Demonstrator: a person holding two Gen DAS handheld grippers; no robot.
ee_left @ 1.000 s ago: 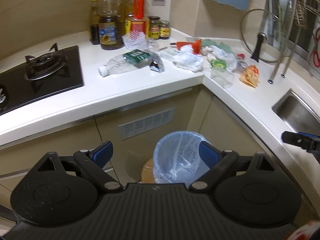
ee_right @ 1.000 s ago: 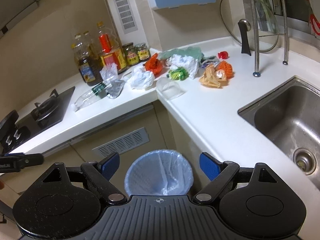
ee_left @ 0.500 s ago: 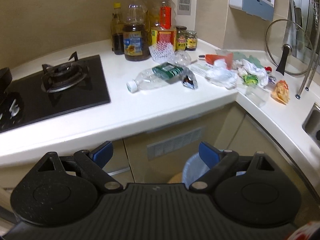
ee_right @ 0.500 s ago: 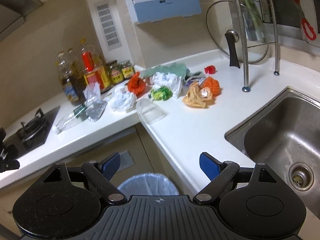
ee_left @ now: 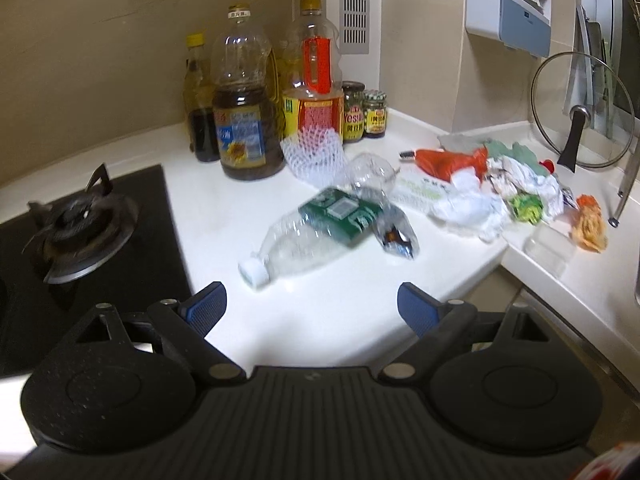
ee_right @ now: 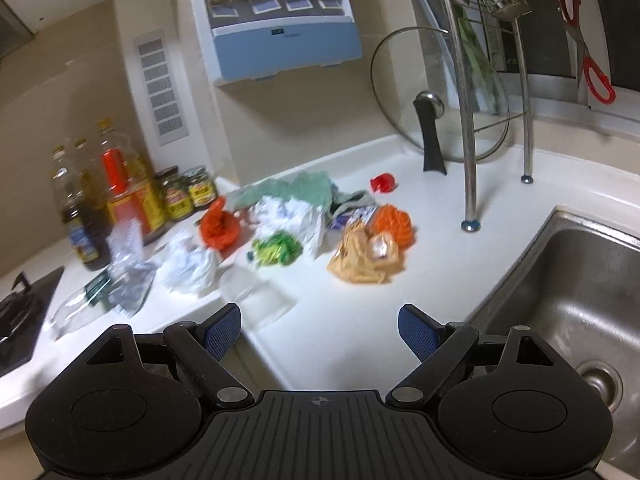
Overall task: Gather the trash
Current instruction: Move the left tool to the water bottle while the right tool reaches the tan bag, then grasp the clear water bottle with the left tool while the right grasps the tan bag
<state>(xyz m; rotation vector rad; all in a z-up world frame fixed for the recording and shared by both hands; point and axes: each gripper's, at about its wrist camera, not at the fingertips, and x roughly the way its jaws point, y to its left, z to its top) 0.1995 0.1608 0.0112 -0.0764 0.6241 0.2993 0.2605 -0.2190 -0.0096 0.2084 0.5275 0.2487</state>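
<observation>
The surface [ee_left: 328, 312] looks smooth, glossy white. On it lie a clear crinkled plastic bottle [ee_left: 308, 236], white foam netting [ee_left: 314, 156] and crumpled white paper [ee_right: 190, 268]. The sink [ee_right: 568, 304] is brushed metal, the pot lid [ee_right: 440, 92] clear glass. Each hand-held gripper [ee_left: 311, 310] [ee_right: 320, 330] is matt black plastic with textured blue pads [ee_right: 414, 332].

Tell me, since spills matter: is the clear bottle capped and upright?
Capped and tipped over: the bottle lies on its side on the counter, its white cap on.
</observation>
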